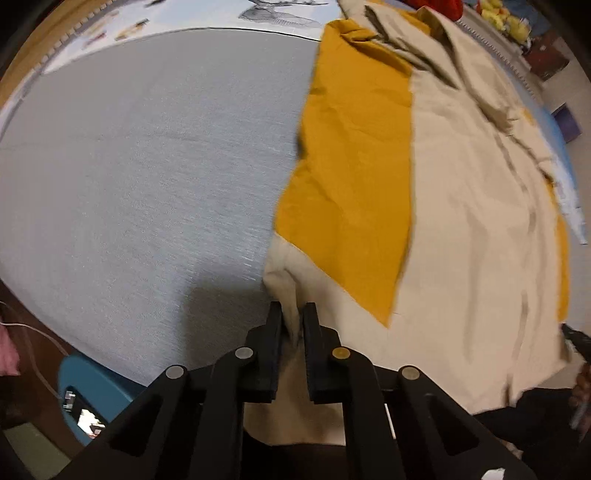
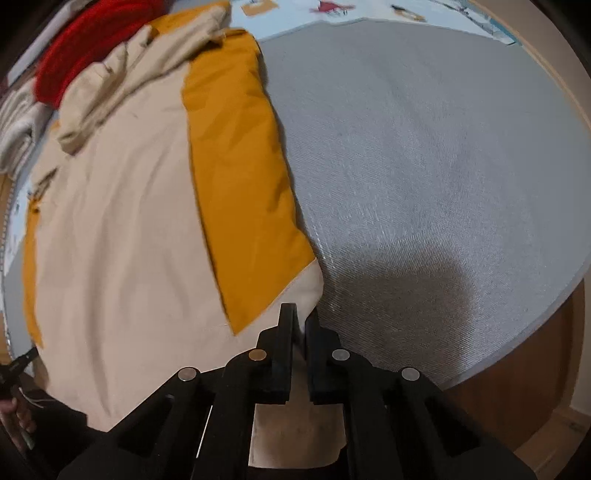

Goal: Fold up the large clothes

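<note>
A large beige garment (image 1: 461, 229) with mustard-yellow panels (image 1: 354, 155) lies spread on a grey mat (image 1: 147, 166). In the left wrist view my left gripper (image 1: 293, 314) is shut on the garment's near left corner, with beige cloth pinched between its black fingers. In the right wrist view the same beige garment (image 2: 122, 229) and a yellow panel (image 2: 240, 192) fill the left half. My right gripper (image 2: 300, 314) is shut on the near right corner, cloth caught between its pads. The other gripper's tip shows at each frame's edge.
The grey mat (image 2: 443, 166) covers a surface with a patterned sheet (image 1: 192, 18) at the far end. A red cloth (image 2: 81, 48) and folded pale fabric (image 2: 14, 136) lie beyond the garment. A blue object (image 1: 92, 387) sits at the near left; brown floor (image 2: 517, 387) shows past the mat.
</note>
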Action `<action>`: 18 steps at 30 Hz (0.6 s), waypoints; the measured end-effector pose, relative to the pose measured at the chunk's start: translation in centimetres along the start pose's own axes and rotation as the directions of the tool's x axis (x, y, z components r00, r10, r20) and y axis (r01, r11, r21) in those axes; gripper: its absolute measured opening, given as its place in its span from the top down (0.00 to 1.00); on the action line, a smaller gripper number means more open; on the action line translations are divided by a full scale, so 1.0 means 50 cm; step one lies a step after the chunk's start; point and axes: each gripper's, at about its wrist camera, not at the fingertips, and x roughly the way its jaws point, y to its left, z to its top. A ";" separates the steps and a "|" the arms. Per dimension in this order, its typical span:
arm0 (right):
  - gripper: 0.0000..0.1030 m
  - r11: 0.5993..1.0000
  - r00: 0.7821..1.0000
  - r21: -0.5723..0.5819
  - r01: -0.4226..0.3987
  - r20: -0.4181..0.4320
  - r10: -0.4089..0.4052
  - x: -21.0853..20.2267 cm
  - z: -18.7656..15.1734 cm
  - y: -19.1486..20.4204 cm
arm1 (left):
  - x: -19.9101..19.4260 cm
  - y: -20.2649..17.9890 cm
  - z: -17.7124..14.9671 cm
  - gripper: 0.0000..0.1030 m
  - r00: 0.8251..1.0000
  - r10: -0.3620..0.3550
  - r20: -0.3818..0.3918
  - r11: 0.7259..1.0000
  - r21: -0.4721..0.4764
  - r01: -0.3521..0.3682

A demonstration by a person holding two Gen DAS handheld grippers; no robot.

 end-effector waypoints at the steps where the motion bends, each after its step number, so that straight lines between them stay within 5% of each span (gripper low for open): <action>1: 0.94 1.000 1.000 0.000 -0.002 0.000 0.002 -0.003 -0.002 0.000 | 0.002 0.000 -0.004 0.88 1.000 -0.015 -0.010 1.000 0.000 0.015; 4: 0.91 0.999 0.999 0.000 0.032 -0.035 -0.032 0.010 -0.010 -0.001 | 0.019 0.007 -0.007 0.66 0.999 0.014 -0.036 1.000 -0.011 -0.014; 9: 0.83 0.997 0.995 -0.034 0.073 -0.064 -0.075 0.029 -0.020 0.001 | 0.030 0.001 0.009 0.66 0.998 0.036 -0.050 0.999 -0.024 -0.037; 11: 0.83 0.996 0.995 -0.047 0.077 -0.062 -0.080 0.028 -0.023 0.008 | 0.030 -0.010 0.006 0.78 0.997 0.059 -0.039 0.998 0.003 -0.059; 12: 0.85 0.996 0.995 -0.052 0.075 -0.057 -0.078 0.025 -0.025 0.010 | 0.027 -0.014 0.007 0.96 0.998 0.051 -0.031 0.999 0.010 -0.051; 14: 0.95 0.998 0.998 -0.052 0.046 -0.031 -0.047 0.011 -0.027 0.016 | 0.020 -0.024 0.009 0.96 0.999 0.033 -0.006 0.999 0.002 -0.033; 18: 0.96 0.999 1.000 -0.049 0.011 0.010 -0.010 -0.017 -0.031 0.018 | 0.027 -0.029 0.007 0.95 0.999 0.035 -0.020 0.999 0.009 -0.035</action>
